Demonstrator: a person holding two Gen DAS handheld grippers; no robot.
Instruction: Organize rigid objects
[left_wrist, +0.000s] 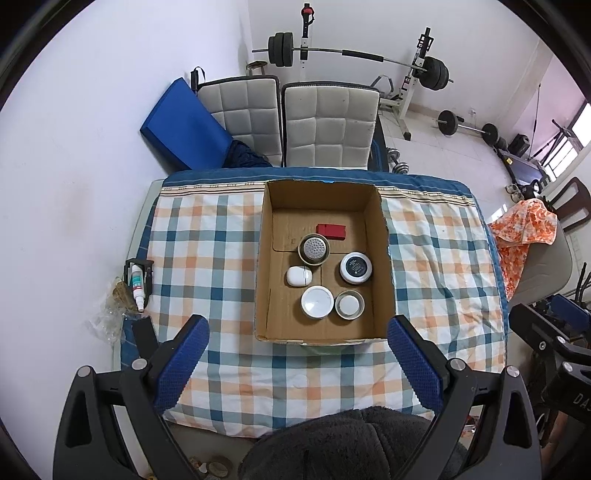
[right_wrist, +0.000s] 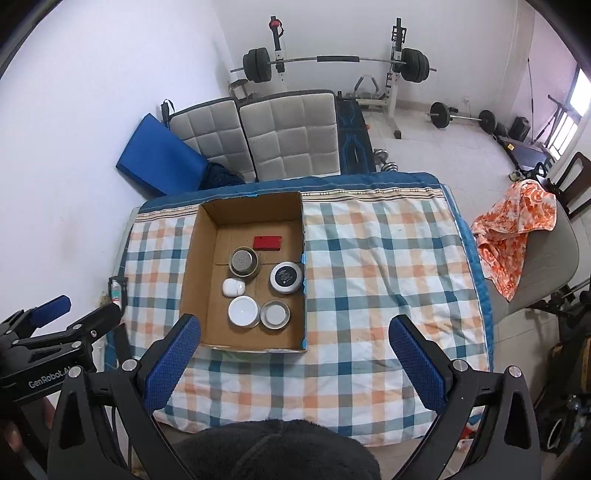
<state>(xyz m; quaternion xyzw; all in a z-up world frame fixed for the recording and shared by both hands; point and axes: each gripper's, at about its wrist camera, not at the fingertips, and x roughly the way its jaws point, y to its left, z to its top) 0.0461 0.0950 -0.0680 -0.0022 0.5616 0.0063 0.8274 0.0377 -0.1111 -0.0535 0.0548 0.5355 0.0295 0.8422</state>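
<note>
On the checked cloth (left_wrist: 207, 258), toward the far middle of the counter (left_wrist: 476, 192): an open cardboard box (left_wrist: 264, 280) holding six small rigid things. Far in the box, a flat red case (left_wrist: 331, 231) lying on the floor of the box; just near and left of it, a round metal strainer (left_wrist: 314, 249) with a perforated face. Near the strainer, touching or almost touching it, a small white rounded case (left_wrist: 299, 276). To the right, apart from these, a round jar with a black lid and white rim (left_wrist: 356, 267). Nearest in the box, side by side and just touching: a white round lid (left_wrist: 317, 302) on the left, a smaller metal-rimmed lid (left_wrist: 349, 304) on the right.

Over the near edge of the counter, both tools held above the cloth and pinching nothing. Left hand-held gripper (left_wrist: 297, 363): blue pads spread wide, box framed between them. Right hand-held gripper (right_wrist: 295, 363): blue pads likewise spread wide, box off to its left, bare cloth ahead.

Off the left edge of the counter: a small white spray bottle (left_wrist: 137, 286) in a black holder, crumpled clear plastic (left_wrist: 110, 314) beside it. Beyond the far edge: two grey quilted cushions (left_wrist: 288, 122) standing against each other, a blue mat (left_wrist: 181, 125) leaning at the wall to their left. Farther back: a barbell on a rack (left_wrist: 354, 55), loose weights on the floor. At the right: an orange patterned cloth (left_wrist: 524, 232) draped over a chair. Nearest the camera, low in frame: dark fleece fabric (left_wrist: 351, 443).
</note>
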